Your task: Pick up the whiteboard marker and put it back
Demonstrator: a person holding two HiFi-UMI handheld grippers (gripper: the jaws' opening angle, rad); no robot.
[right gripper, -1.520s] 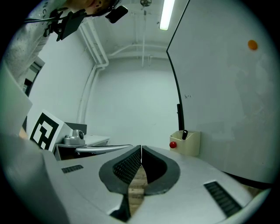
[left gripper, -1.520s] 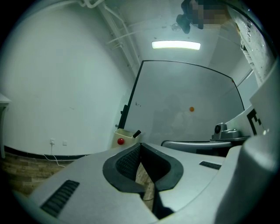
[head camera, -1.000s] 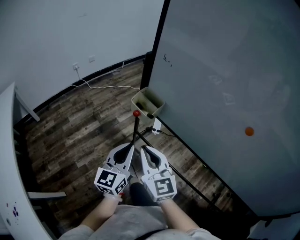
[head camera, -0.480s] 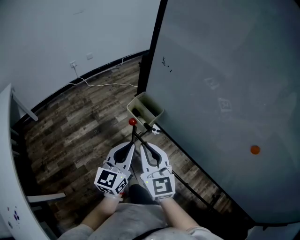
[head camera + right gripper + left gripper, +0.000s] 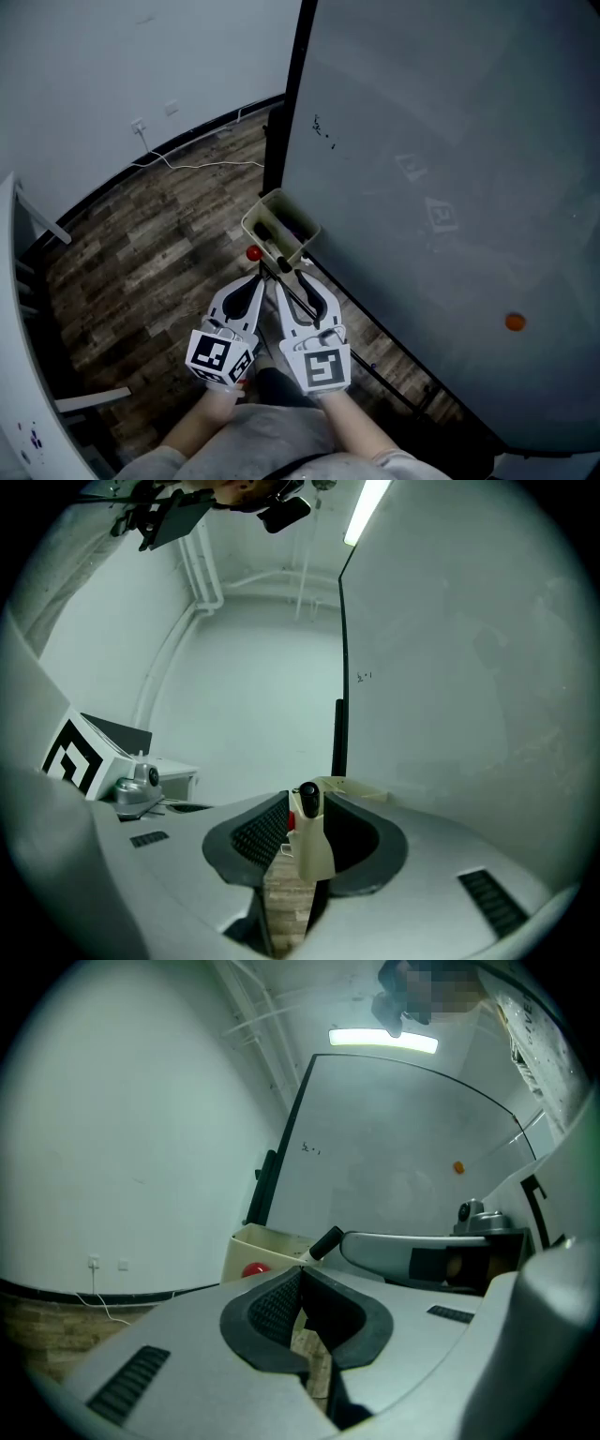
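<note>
Whiteboard (image 5: 450, 187) ahead, right claw (image 5: 306, 803) gripping whiteboard marker (image 5: 312, 847), left claw (image 5: 302, 1273) closed, empty

Both grippers have drawn up to the beige tray (image 5: 251, 221) on the whiteboard (image 5: 450, 169). The whiteboard marker (image 5: 312, 847) clamped in the right gripper (image 5: 306, 810) now reaches its near corner, and the closed left gripper (image 5: 300, 1275) nears the red ball (image 5: 253, 253)

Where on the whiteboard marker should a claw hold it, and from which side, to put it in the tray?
Grip the whiteboard marker on its white barrel, from the sides, below the black cap, as the right claw does. It is slim, so this likely leaves the capped end free to enter the tray.
</note>
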